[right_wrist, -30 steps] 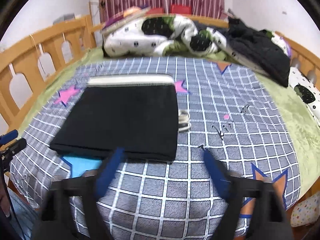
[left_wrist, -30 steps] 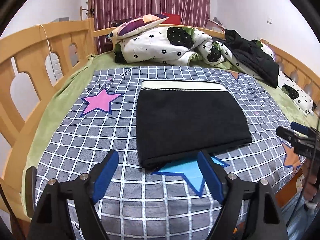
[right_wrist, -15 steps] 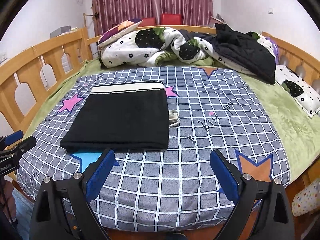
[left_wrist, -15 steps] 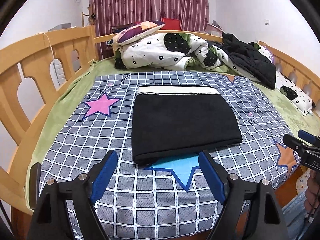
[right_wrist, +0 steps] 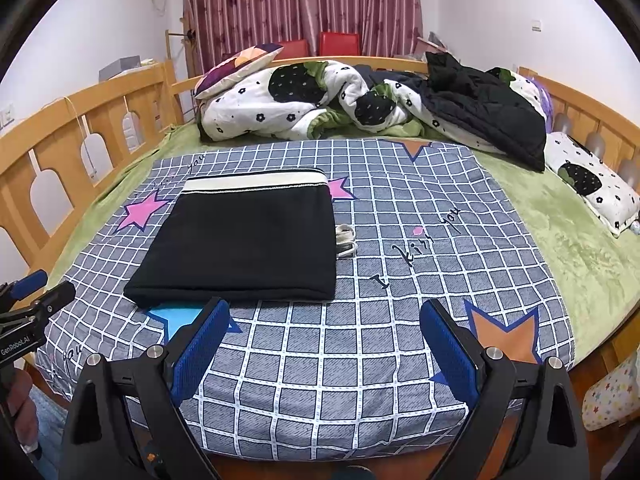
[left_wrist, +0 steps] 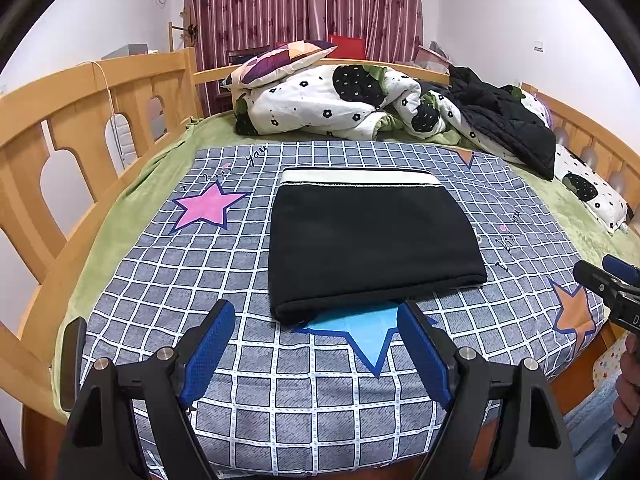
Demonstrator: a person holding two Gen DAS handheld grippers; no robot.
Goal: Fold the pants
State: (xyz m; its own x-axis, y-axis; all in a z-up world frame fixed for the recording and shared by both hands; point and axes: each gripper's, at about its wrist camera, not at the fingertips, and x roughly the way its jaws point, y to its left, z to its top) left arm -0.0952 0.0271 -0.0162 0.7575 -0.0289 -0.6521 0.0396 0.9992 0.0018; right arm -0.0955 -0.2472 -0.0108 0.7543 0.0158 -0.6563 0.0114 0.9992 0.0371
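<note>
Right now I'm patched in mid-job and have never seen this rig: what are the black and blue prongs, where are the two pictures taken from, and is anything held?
No robot: a person holds a two-finger gripper in each hand. Each picture comes from a fisheye camera on one gripper, looking along its fingers. The prongs are the left gripper and right gripper; both are open and hold nothing. On the bed's checked sheet lie the black pants, folded into a neat rectangle with a pale waistband at the far end. A small cord lies beside them. Behind are a quilt and a dark jacket.
</note>
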